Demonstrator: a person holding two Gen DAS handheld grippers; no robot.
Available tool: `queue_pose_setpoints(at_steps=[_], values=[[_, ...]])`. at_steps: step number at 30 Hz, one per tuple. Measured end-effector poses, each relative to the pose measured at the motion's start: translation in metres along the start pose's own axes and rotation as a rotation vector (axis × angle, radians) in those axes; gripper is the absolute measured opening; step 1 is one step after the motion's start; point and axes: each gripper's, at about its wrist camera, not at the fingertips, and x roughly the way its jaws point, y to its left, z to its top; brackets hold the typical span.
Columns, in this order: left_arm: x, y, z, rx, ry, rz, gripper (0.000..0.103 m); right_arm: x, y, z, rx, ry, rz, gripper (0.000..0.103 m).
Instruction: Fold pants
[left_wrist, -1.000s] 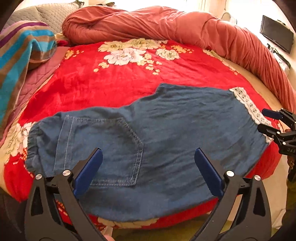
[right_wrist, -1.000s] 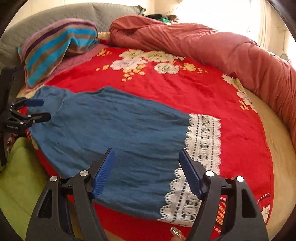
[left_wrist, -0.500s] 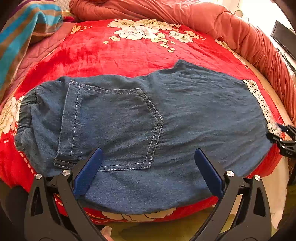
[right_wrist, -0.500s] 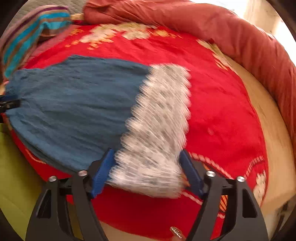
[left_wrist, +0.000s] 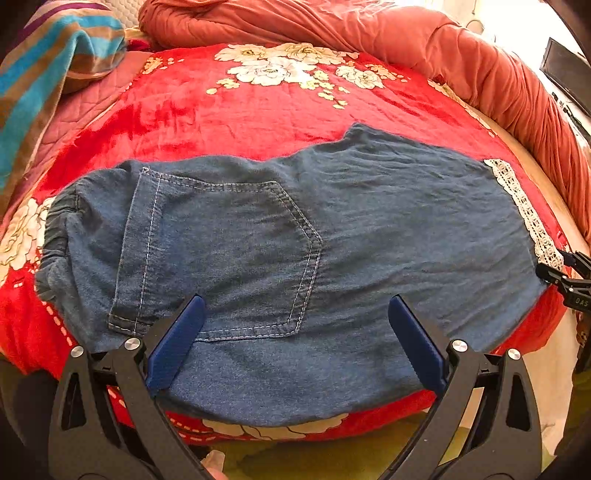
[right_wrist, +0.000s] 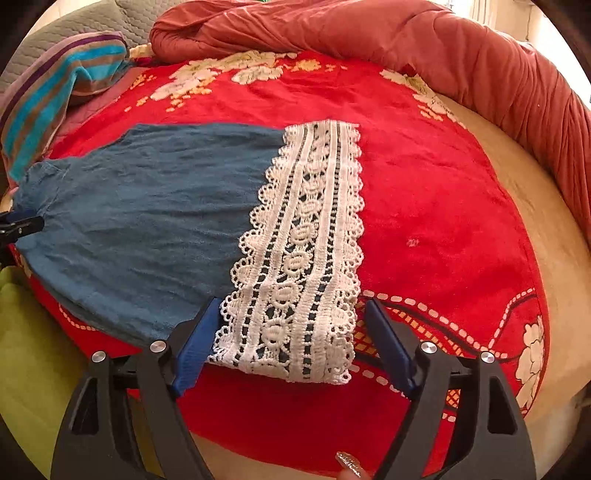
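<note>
Blue denim pants (left_wrist: 369, 229) lie flat across the red floral blanket (left_wrist: 258, 118), folded leg on leg, back pocket (left_wrist: 221, 251) up and waistband to the left. Their white lace hem (right_wrist: 306, 240) points right. My left gripper (left_wrist: 295, 301) is open, hovering over the near edge just below the pocket. My right gripper (right_wrist: 293, 304) straddles the near end of the lace hem; its jaws are opening, with the lace between them and the pads not pressing it. In the other view each gripper shows at the edge: right gripper (left_wrist: 565, 273), left gripper (right_wrist: 18, 225).
A rolled rust-red duvet (left_wrist: 369, 33) runs along the far and right sides of the bed. A striped blanket (left_wrist: 44, 74) is heaped at the far left. Bare beige mattress (right_wrist: 535, 206) shows on the right. A green surface (right_wrist: 33, 350) lies below the bed's near edge.
The right gripper has swung right and down from the blue leg to the lace hem, which now sits between its wider-spread fingers. The left gripper dipped slightly toward the pocket, still open.
</note>
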Motion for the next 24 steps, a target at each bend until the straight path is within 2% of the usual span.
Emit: queue_pose_setpoints(at_steps=[5, 8, 12, 24], values=[[-0.010, -0.003, 0.002, -0.001, -0.029, 0.003, 0.093, -0.023, 0.000, 0.007, -0.003, -0.070, 0.012, 0.079], [-0.016, -0.005, 0.003, 0.001, -0.045, 0.002, 0.093, -0.040, 0.000, 0.012, 0.002, -0.127, 0.027, 0.083], [-0.024, -0.009, 0.004, 0.006, -0.065, 0.002, 0.093, -0.048, 0.006, 0.019, 0.000, -0.164, 0.049, 0.083], [-0.038, -0.018, 0.007, 0.025, -0.097, -0.001, 0.093, -0.057, 0.021, 0.024, 0.005, -0.202, 0.084, 0.084]])
